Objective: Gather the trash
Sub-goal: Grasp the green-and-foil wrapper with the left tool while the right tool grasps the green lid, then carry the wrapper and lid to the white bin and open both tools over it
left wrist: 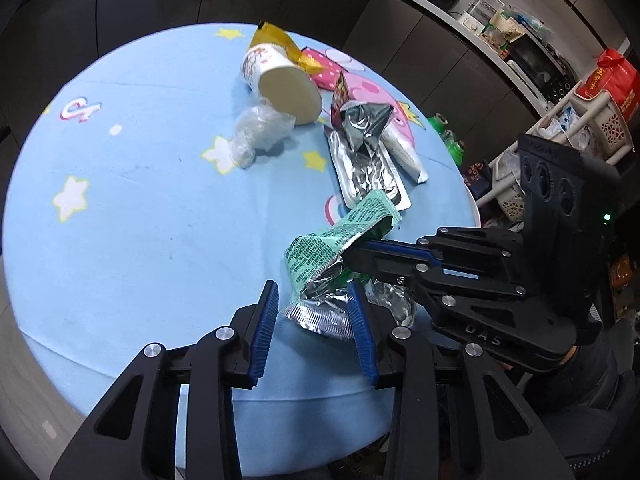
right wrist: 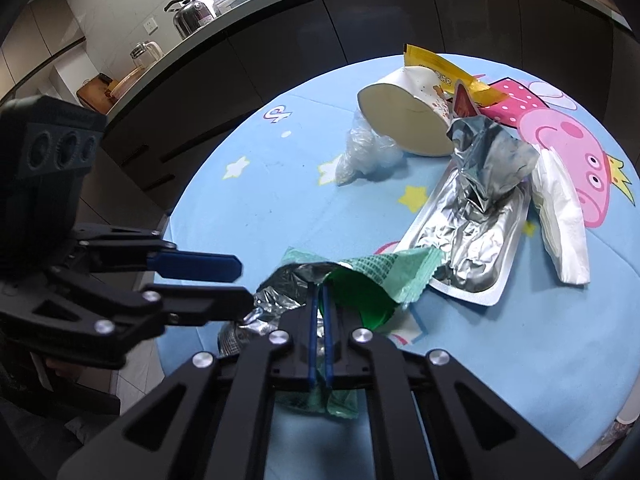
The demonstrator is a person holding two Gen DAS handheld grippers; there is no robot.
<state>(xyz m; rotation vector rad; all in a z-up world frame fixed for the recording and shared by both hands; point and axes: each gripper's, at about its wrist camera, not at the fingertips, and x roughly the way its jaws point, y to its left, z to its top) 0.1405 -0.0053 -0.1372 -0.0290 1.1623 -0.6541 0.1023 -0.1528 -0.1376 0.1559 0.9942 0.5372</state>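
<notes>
right claw (right wrist: pixel 319 300) clamps green wrapper (left wrist: pixel 320 252), tips hidden in foil, left claw (left wrist: pixel 314 304) wide

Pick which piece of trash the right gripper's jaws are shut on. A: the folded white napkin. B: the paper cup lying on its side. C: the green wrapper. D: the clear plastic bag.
C: the right gripper has its jaws pinched together on the green wrapper, while the left gripper stands open beside it.

Green wrapper (right wrist: pixel 372 276) partly hidden behind right gripper (right wrist: pixel 320 292), yellow packet (left wrist: pixel 280 46) mostly behind paper cup (left wrist: pixel 280 84)
</notes>
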